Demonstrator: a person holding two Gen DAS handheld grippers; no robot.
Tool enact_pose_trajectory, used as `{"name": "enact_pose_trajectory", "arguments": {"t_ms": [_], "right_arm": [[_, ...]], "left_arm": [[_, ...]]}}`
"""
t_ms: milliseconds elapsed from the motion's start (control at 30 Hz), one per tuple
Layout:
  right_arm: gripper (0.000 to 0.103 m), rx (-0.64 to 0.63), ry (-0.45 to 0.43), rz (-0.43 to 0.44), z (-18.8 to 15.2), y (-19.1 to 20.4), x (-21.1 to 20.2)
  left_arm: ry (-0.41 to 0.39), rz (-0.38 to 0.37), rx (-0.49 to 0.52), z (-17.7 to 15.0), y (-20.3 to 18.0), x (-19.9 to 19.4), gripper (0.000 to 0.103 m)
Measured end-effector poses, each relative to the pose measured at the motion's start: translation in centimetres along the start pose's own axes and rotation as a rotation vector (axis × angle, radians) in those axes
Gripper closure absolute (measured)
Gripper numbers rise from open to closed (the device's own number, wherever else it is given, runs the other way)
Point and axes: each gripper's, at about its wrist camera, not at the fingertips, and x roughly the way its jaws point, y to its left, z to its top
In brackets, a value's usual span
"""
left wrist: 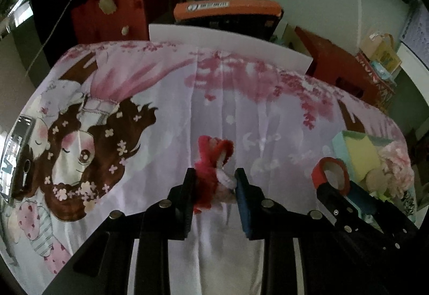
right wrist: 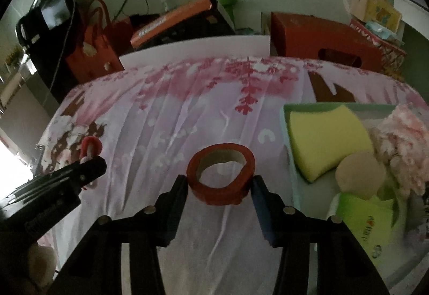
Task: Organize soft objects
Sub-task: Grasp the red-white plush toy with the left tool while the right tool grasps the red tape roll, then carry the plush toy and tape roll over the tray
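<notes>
Gripping a red plush (left wrist: pixel 211 161), the left hand-held gripper (left wrist: pixel 214 182) hovers mid-table (left wrist: pixel 268 112); the right hand-held gripper (right wrist: pixel 219 187) clamps a tape roll (right wrist: pixel 221 174).

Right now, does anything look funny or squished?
Yes. The red tape roll between the right gripper's fingers looks squashed: its ring is bent out of round. It is also a stiff thing among soft ones, like the yellow sponge in the tray. The left gripper holds a fluffy red toy.

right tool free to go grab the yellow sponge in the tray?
Probably not yet: the right tool is shut on the red tape roll. The yellow sponge lies uncovered in the tray, just to its right, with open cloth between them.
</notes>
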Motion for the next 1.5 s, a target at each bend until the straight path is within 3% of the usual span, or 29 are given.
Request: {"name": "enact_pose_trajectory", "arguments": {"t_ms": [400, 900, 1000, 1067, 1500], "right_arm": [[0.052, 0.052, -0.109, -0.002, 0.9, -2.5, -6.1], [0.052, 0.217, -0.135, -0.181, 0.3, -11.2, -8.9], [0.056, 0.261, -0.136, -0.205, 0.0, -13.2, -9.4], [0.063, 0.288, -0.139, -0.222, -0.2, -14.4, -9.7], [0.063, 0.382, -0.13, -0.255, -1.4, -18.0, -10.0]], "left_arm": [[-0.074, -0.002, 0.056, -0.1, -3.7, -3.9, 0.073], [-0.12, -0.078, 0.192, -0.8, -11.4, -4.9, 0.073], [-0.131, -0.1, 0.233, -0.9, -13.5, -4.9, 0.073], [-0.139, -0.126, 0.272, -1.3, -15.2, -4.9, 0.073], [-0.076, -0.225, 0.41, -3.5, -21.0, -2.5, 0.072]]}}
